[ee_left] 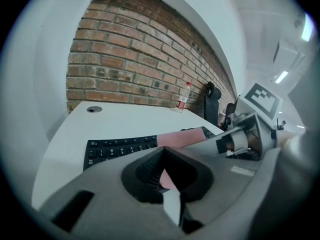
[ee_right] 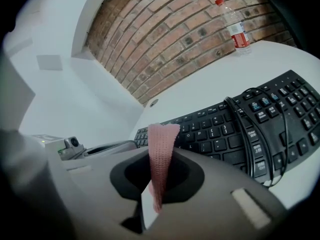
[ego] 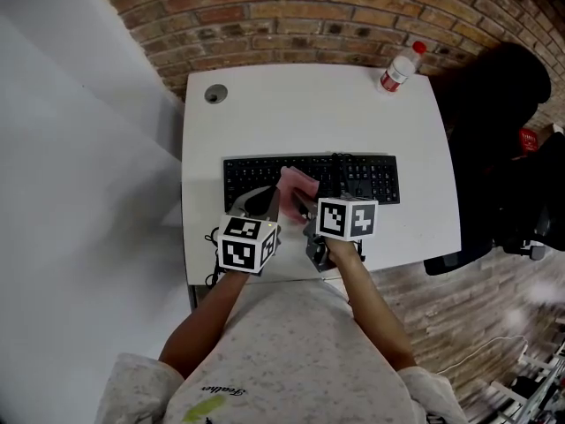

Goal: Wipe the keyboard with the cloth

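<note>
1. A round grey hole (ego: 215,94) is set in the white counter (ego: 291,113), behind the left end of the keyboard (ego: 362,179), near the brick wall (ego: 309,16).
2. The left hand-held gripper (ego: 261,201) reaches over the keyboard's left half. Its jaws are pressed together, with a bit of pink cloth (ego: 298,182) pinched between them. Its cube carries black-and-white square markers.
3. The cloth lies bunched on the keys, left of the keyboard's middle, and is stretched between the two tools.
4. The right hand-held gripper (ego: 305,208) comes in at the keyboard's front edge. Its jaws are closed on the other end of the cloth, which stands up as a narrow strip between them.
5. In the right gripper view, the white key legends can be partly read, among them "P". A black cable (ee_right: 240,124) loops across the keys.
6. A clear bottle (ego: 400,67) with a red cap and a red label stands behind the keyboard's right end. Its print is too small to read.
7. A black chair (ego: 494,148) stands off the counter, right of the keyboard.
8. The script on the person's shirt (ego: 291,360) cannot be read.
</note>
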